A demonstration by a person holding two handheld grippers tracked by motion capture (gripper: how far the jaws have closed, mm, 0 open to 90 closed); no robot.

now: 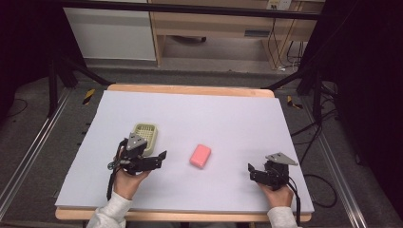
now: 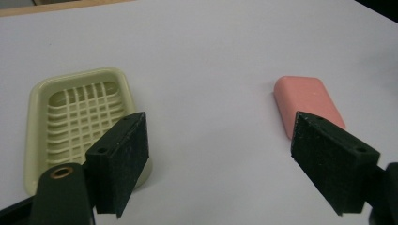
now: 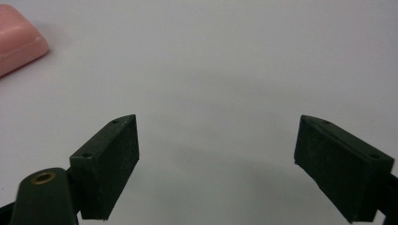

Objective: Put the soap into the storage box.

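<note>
A pink soap bar [image 1: 200, 156] lies flat near the middle of the white table top [image 1: 214, 118]. Left of it sits a pale yellow-green soap dish [image 1: 146, 135] with a gridded floor, nothing in it. My left gripper [image 1: 161, 157] hovers in front of the dish, pointing right toward the soap, open and holding nothing. Along its jaws I see the soap dish [image 2: 77, 119] at left and the soap bar [image 2: 307, 103] at right, just past the right fingertip. My right gripper [image 1: 251, 171] rests at the front right, open over bare table, with the soap bar [image 3: 19, 44] far to its upper left.
The table's wooden edge [image 1: 190, 89] shows at the back, with a black frame, cables and wooden furniture beyond. Bare white surface lies around the soap and along the right side.
</note>
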